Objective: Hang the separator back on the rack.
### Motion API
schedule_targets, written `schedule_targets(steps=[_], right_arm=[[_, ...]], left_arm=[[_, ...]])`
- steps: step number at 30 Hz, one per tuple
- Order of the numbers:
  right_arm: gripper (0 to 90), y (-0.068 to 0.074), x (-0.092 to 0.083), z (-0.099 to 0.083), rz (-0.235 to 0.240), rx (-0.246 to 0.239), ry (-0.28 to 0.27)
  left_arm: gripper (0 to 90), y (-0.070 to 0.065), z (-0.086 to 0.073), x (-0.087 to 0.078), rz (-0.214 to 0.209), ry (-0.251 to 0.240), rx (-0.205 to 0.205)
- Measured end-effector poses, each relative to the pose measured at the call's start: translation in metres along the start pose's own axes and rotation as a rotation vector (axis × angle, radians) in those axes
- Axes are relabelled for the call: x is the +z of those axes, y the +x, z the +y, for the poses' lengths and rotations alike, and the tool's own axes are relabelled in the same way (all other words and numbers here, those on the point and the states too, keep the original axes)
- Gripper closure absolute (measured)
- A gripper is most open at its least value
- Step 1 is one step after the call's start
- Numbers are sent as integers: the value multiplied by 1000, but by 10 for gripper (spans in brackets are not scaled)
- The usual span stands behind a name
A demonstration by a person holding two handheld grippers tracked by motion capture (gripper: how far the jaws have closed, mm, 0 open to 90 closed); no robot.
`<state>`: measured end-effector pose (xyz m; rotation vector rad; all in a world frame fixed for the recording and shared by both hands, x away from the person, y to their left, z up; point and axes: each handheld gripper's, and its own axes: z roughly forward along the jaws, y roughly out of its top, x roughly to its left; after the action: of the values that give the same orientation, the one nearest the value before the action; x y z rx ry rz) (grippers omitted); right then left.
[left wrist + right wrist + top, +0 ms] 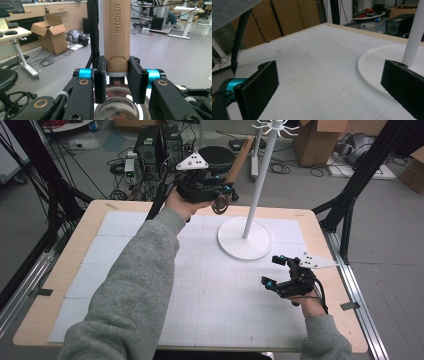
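The strainer [220, 202], by its wooden handle [116, 35], is clamped in the left gripper [220, 190], raised above the worktop's [65, 265] far edge beside the white stand [245, 237]. The right gripper [276, 271] rests wide open, empty, near the stand's base.

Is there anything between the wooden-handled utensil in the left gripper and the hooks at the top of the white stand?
Nothing visible: open air separates the utensil from the hooks; the right gripper sits low.
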<state>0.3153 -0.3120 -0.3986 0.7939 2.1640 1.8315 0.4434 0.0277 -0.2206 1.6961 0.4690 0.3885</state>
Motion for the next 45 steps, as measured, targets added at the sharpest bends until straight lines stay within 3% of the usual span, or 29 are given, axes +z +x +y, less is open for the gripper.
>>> schedule_targets(steps=[10,13,20,31,45], right_arm=[[7,2,0,0,5,-1,6],[7,1,0,0,1,-6,6],[7,1,1,0,4,-4,11],[7,-1,0,-1,3,1,5],[7,-1,-1,-1,2,7,3]], left_arm=[[694,-1,9,11,10,-9,2],[694,0,12,13,36,-6,10],[694,-3,19,17,29,-14,14],[694,-3,19,21,55,-17,19],[694,-8,20,25,34,-35,16]])
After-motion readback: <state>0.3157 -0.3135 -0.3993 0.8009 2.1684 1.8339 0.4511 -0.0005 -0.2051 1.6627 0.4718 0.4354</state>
